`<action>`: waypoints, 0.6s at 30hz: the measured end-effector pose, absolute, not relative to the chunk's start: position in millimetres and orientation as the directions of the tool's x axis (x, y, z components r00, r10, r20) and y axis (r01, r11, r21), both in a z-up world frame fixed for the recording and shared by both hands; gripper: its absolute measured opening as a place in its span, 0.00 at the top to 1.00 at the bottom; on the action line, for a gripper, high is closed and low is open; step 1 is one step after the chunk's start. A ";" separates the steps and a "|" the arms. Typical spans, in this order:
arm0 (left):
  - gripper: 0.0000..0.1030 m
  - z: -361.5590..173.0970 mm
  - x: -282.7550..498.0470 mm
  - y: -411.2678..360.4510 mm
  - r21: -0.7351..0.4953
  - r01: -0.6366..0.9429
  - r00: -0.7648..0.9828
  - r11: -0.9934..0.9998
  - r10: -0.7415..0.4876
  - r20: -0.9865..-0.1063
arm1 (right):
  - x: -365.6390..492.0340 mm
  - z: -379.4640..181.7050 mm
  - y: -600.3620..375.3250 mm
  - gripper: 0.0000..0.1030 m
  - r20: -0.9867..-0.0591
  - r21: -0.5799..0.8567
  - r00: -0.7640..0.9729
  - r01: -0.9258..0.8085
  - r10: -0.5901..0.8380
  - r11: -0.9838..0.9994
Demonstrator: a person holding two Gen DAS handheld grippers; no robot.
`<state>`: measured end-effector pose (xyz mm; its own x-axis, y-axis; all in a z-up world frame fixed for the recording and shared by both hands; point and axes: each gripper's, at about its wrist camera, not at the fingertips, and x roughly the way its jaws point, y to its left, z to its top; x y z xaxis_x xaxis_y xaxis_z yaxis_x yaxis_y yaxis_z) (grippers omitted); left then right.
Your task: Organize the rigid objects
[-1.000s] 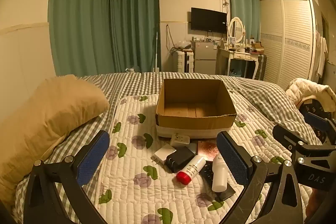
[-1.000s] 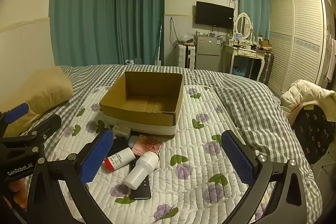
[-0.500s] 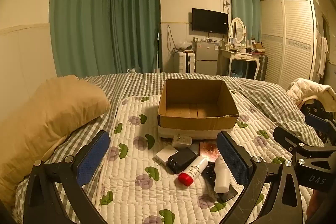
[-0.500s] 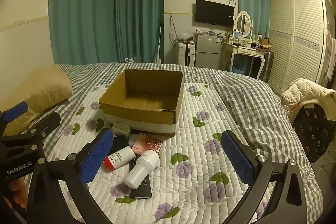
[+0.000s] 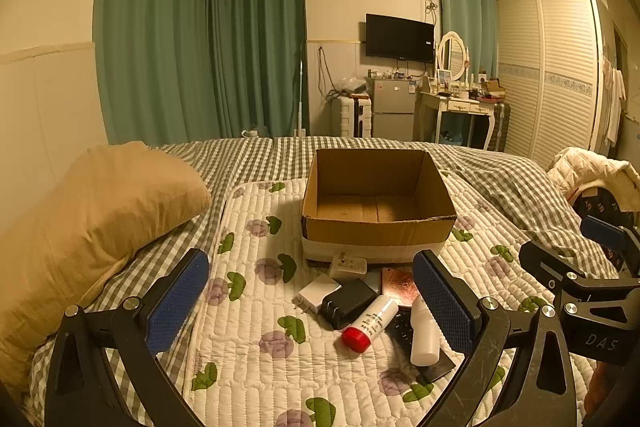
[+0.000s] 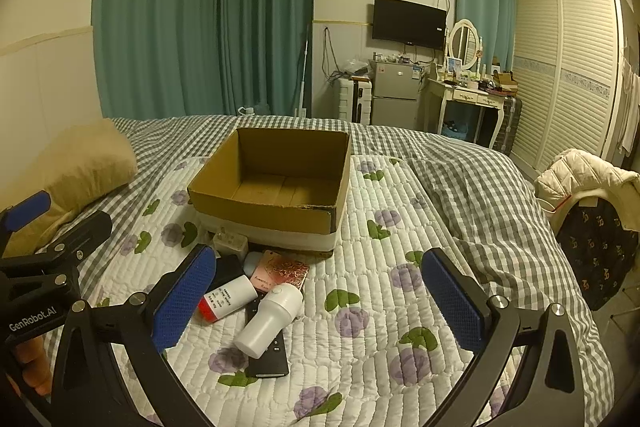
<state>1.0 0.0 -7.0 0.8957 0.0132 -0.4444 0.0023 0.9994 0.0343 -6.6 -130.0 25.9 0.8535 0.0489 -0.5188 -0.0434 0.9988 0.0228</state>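
Both views are sitting slightly farther back than a second ago, with the cardboard box (image 5: 378,205) a little smaller in view; the clutter is lying unmoved. Just in front of the box, a white tube with a red cap (image 5: 370,323), a white bottle (image 6: 270,319), a black charger (image 5: 348,303), a white plug adapter (image 5: 347,266), a pink patterned case (image 6: 280,273) and a dark remote (image 6: 267,355) are lying bunched together, touching, on the quilted mat (image 5: 248,367). The left gripper (image 5: 310,301) and right gripper (image 6: 316,301) are hovering above it, fingers spread wide, holding nothing. A tan pillow (image 5: 92,223) is resting to the left.
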 end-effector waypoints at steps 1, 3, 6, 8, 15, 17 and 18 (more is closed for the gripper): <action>0.00 -7.0 1.0 0.1 0.034 0.002 0.896 0.999 0.014 -0.444 | -7.1 25.9 -130.0 0.00 -0.518 0.023 0.854 -0.044 0.050 0.999; 0.00 -7.6 1.2 0.6 0.034 0.000 0.895 0.999 0.015 -0.446 | -7.6 25.8 -129.6 0.00 -0.518 0.020 0.854 -0.046 0.049 0.999; 0.00 -7.6 1.7 0.7 0.033 0.002 0.895 0.999 0.013 -0.446 | -8.4 25.9 -129.0 0.00 -0.517 0.019 0.855 -0.044 0.047 0.999; 0.00 -7.5 1.7 0.9 0.033 0.002 0.895 0.999 0.013 -0.446 | -8.4 25.7 -128.5 0.00 -0.517 0.019 0.855 -0.042 0.046 0.999; 0.00 -9.1 2.9 3.3 0.027 0.004 0.893 1.000 0.009 -0.451 | -8.2 24.5 -127.6 0.00 -0.520 0.017 0.853 -0.044 0.046 0.999; 0.00 -9.7 3.1 3.6 0.023 0.003 0.892 1.000 0.008 -0.452 | -8.4 24.5 -127.8 0.00 -0.520 0.010 0.853 -0.045 0.044 0.999; 0.00 -10.2 3.3 3.5 0.022 0.003 0.891 1.000 0.007 -0.454 | -8.7 24.4 -127.9 0.00 -0.520 0.007 0.853 -0.044 0.041 0.999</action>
<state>3.3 3.5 -10.2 0.8911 0.0073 -0.4537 0.0028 0.9998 0.0217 -8.7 -127.9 24.4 0.8531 0.0412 -0.5201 -0.0439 0.9990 0.0072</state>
